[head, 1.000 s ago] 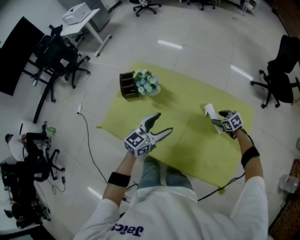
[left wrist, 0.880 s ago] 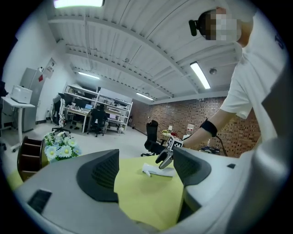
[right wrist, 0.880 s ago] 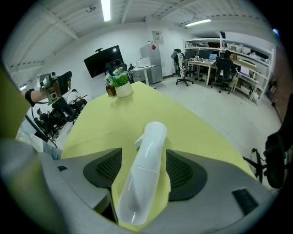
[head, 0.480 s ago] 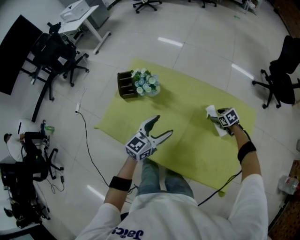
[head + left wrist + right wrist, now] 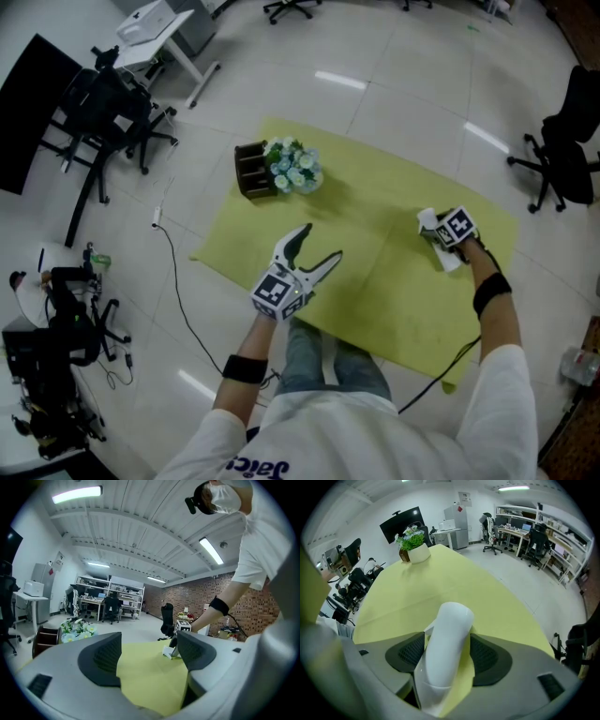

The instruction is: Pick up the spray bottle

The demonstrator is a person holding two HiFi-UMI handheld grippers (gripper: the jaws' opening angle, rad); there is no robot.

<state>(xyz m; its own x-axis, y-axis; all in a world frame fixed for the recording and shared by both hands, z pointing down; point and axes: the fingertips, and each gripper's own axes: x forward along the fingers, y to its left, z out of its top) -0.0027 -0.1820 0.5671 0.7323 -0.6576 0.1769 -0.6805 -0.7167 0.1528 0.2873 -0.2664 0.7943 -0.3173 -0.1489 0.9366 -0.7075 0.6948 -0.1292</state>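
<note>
Right gripper view: my right tool (image 5: 447,654) grips the spray bottle (image 5: 446,630); lifting it off the tabletop (image 5: 440,581) seemingly remains; left tool (image 5: 147,656) wide.

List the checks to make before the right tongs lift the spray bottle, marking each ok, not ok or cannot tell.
1. Spray bottle sits between the right tongs: ok.
2. Both pads press its sides: ok, as far as the right gripper view shows.
3. Left tongs open, empty, away from the bottle: ok.
4. Flowers stand far across the yellow cloth: ok.
5. Cloth free of the grip: cannot tell.
</note>
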